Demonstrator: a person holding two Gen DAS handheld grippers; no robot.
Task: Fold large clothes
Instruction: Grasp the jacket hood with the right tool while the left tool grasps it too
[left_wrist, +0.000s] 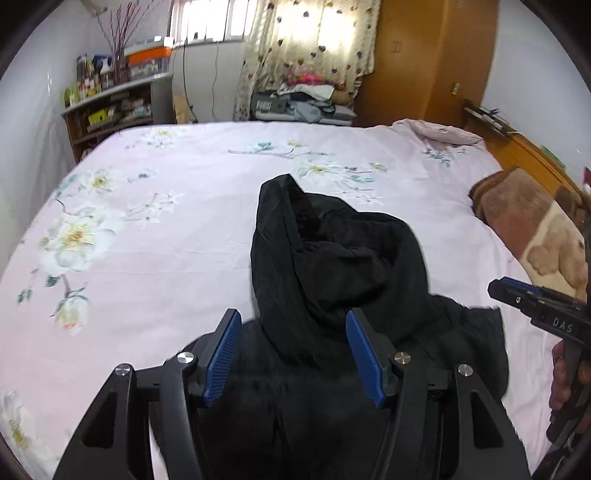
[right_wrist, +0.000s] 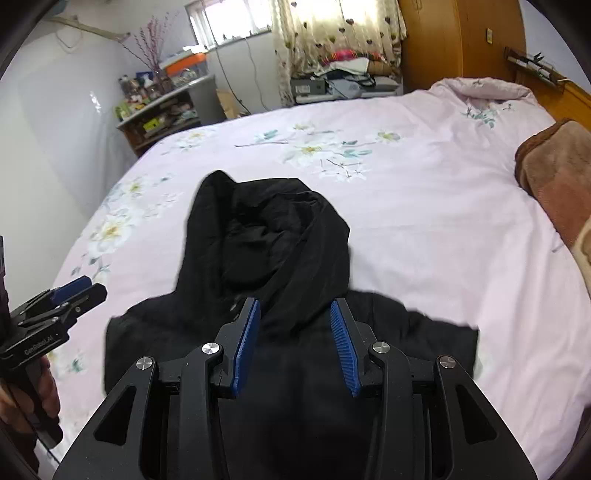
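bed (left_wrist: 184, 258): pink floral sheet | black hooded garment (left_wrist: 332, 277) lies on it near front edge, hood pointing away | brown blanket (left_wrist: 528, 225) at right | bunched pink bedding (left_wrist: 443, 134) far right corner

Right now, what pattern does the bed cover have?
The bed cover is pale pink with white and teal flower sprays; it shows best in the left wrist view.

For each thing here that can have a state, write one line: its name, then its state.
Black hooded garment: lying on the bed, hood bunched, not folded up.
Left claw: open, holding nothing.
Right claw: open, holding nothing.
Curtain: drawn.
Brown blanket: bunched at the bed's edge.
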